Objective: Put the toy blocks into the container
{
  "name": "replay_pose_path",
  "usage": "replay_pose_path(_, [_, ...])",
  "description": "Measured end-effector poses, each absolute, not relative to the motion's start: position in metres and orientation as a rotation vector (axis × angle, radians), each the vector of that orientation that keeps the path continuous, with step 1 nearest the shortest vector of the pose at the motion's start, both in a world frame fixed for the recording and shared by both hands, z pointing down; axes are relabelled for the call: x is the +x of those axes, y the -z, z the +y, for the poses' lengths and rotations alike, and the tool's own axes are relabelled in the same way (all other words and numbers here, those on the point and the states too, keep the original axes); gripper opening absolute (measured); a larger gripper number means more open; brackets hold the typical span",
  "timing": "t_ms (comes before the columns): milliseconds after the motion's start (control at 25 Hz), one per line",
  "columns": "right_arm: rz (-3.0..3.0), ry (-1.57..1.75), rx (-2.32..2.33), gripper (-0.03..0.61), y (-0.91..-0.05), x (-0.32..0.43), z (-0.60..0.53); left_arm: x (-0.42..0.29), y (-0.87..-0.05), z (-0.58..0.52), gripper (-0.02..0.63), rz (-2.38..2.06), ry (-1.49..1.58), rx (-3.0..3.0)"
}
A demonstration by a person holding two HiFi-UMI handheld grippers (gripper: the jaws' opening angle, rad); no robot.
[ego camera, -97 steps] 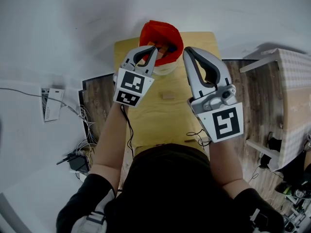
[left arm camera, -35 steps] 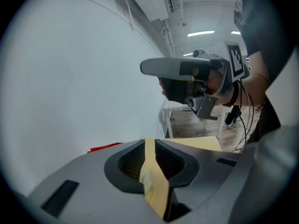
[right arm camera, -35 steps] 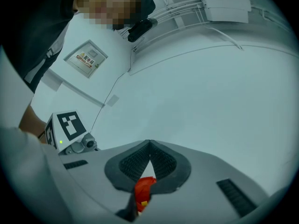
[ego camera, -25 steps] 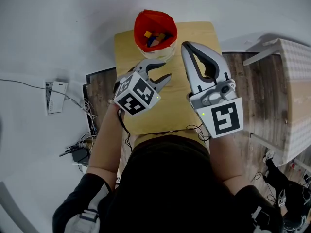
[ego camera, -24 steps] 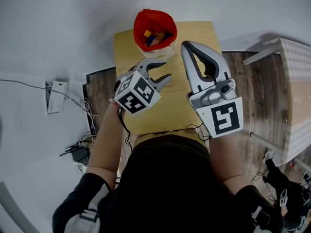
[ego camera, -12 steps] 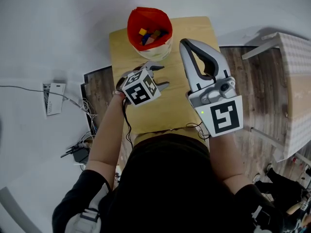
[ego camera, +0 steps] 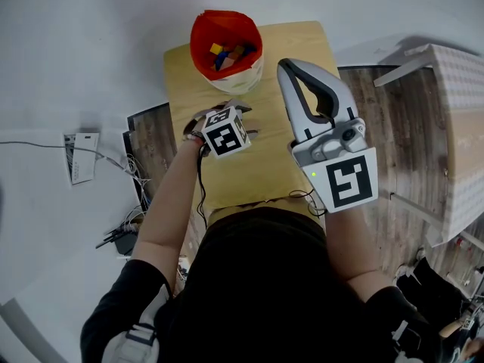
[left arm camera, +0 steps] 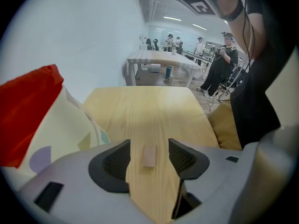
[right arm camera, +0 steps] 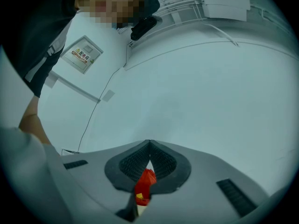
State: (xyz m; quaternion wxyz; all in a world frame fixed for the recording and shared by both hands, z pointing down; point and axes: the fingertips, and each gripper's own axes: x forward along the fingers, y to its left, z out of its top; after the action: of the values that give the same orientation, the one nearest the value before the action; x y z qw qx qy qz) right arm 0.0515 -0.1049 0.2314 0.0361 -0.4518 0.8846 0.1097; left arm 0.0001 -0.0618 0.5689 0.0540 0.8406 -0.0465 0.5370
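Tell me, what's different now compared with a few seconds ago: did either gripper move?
The left gripper left the red container, swung back and came down to the table; its jaws have just been opening and now straddle the wooden block without gripping it. The right gripper stayed raised and shut; container and block kept their places.

Our left gripper (ego camera: 243, 119) points steeply down, low over the table (ego camera: 265, 176) near its left edge, with its marker cube facing up at us. Its jaws have just been opening and stand apart. A small block (left arm camera: 149, 156) sits between them, clear of both pads. Our left forearm (ego camera: 170, 203) is bare and stretched forward. Our right gripper (ego camera: 286, 70) is held higher, roughly level, pointing away from us, jaws together at the tips and gripping nothing. Our right forearm (ego camera: 349, 240) is tucked close to our body.
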Motion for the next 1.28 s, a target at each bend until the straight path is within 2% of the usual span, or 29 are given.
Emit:
replay_pose_path(360, [2.724, -0.323, -1.406, 0.025, -0.238, 0.056, -0.107, -0.01, -0.61, -0.056, 0.265, -0.123, -1.706, 2.445])
replay_pose_path(1280, [2.74, -0.303, -1.421, 0.025, -0.246, 0.062, -0.106, -0.008, -0.655, -0.051, 0.265, -0.057, -1.769, 2.312])
